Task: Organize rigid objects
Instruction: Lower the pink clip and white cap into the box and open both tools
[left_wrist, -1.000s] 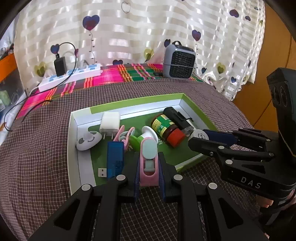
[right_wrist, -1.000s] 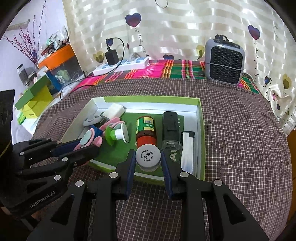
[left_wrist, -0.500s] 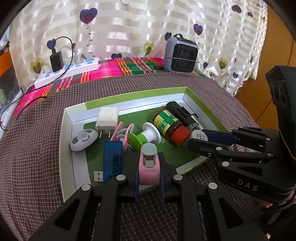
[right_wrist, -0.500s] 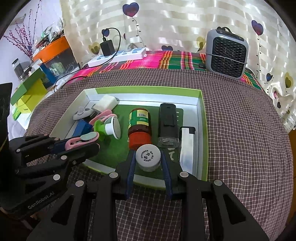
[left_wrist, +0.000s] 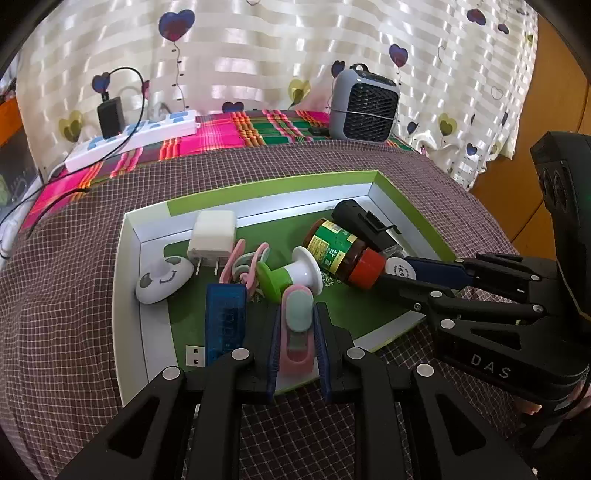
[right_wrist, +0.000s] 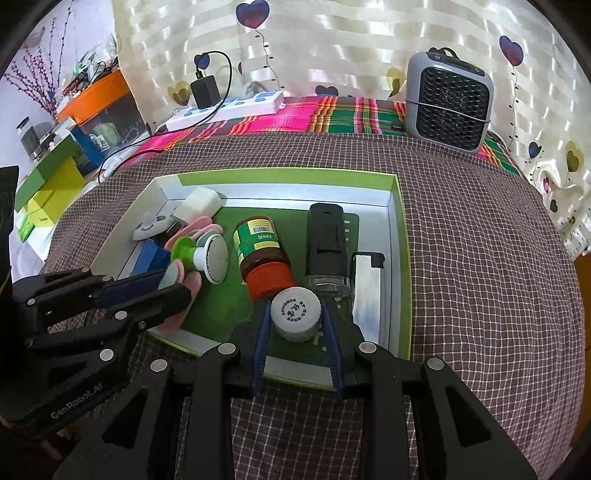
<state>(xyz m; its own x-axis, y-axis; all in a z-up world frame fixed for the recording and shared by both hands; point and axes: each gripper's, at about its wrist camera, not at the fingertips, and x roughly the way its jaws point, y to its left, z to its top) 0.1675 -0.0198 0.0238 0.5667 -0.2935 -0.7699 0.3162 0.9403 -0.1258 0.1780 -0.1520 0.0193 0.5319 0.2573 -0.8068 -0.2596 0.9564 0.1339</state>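
Clearance under each load is what the next move turns on; you already have both items in hand, both hanging over the near edge of the green tray (left_wrist: 397, 192).

Left gripper (left_wrist: 297, 332): fingers clamped narrow on the pink clip (left_wrist: 296, 332); its long axis runs straight out along the fingers toward the far wall; directly ahead sit the green-and-white spool (left_wrist: 291, 273) and, just to the left, the blue USB stick (left_wrist: 224, 317), so bare green floor lies more to the right of the clip tip.

Right gripper (right_wrist: 295, 314): fingers closed on the small white bottle (right_wrist: 295, 313), cap facing the camera; the red-lidded jar (right_wrist: 260, 251) lies on its side just beyond, lid toward you and close to the bottle, whether touching I can't tell; the black device (right_wrist: 327, 243) lies parallel on the right.

My read: the right hand has the tighter slot, between jar lid and near wall; lower it straight down, no forward push, or you roll the jar; the clip goes down lengthwise, parallel to the USB stick.
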